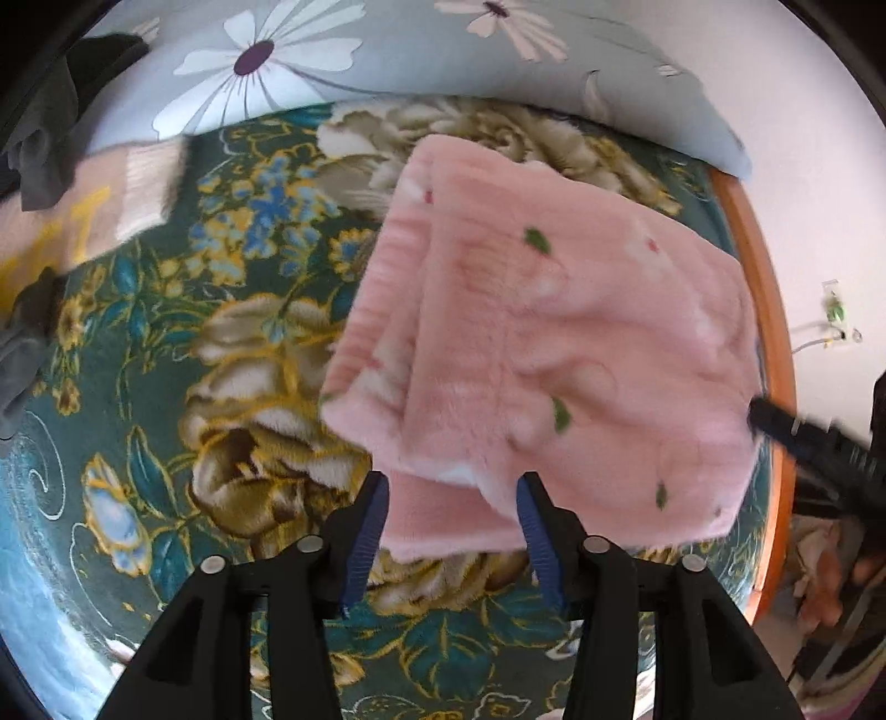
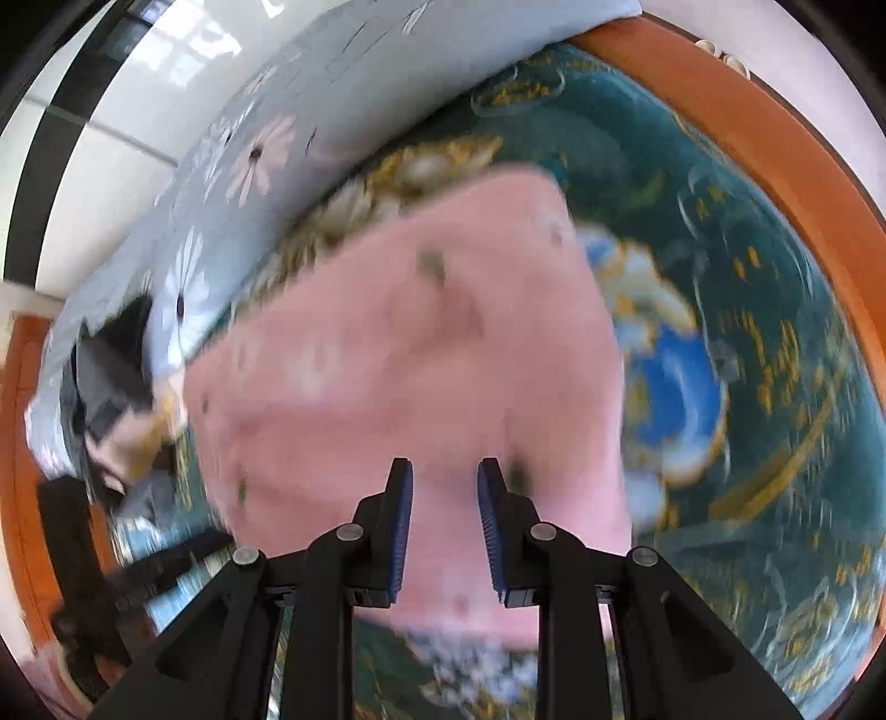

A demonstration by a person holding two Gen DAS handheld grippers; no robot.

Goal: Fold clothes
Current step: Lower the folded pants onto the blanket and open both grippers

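A pink fleece garment (image 1: pixel 542 343) with small green and red specks lies folded on a green floral blanket (image 1: pixel 183 387). My left gripper (image 1: pixel 453 487) is open, its blue-padded fingers on either side of the garment's near edge. In the left wrist view my right gripper (image 1: pixel 775 426) reaches in at the garment's right edge. In the right wrist view the garment (image 2: pixel 410 354) is blurred and fills the middle; my right gripper (image 2: pixel 446 471) is open over its near part, with pink cloth showing between the jaws.
A pale blue pillow (image 1: pixel 387 50) with white flowers lies at the far side. Dark grey clothes (image 1: pixel 44 127) and a beige garment (image 1: pixel 83 221) lie at the left. An orange wooden bed frame (image 1: pixel 769 310) runs along the right edge.
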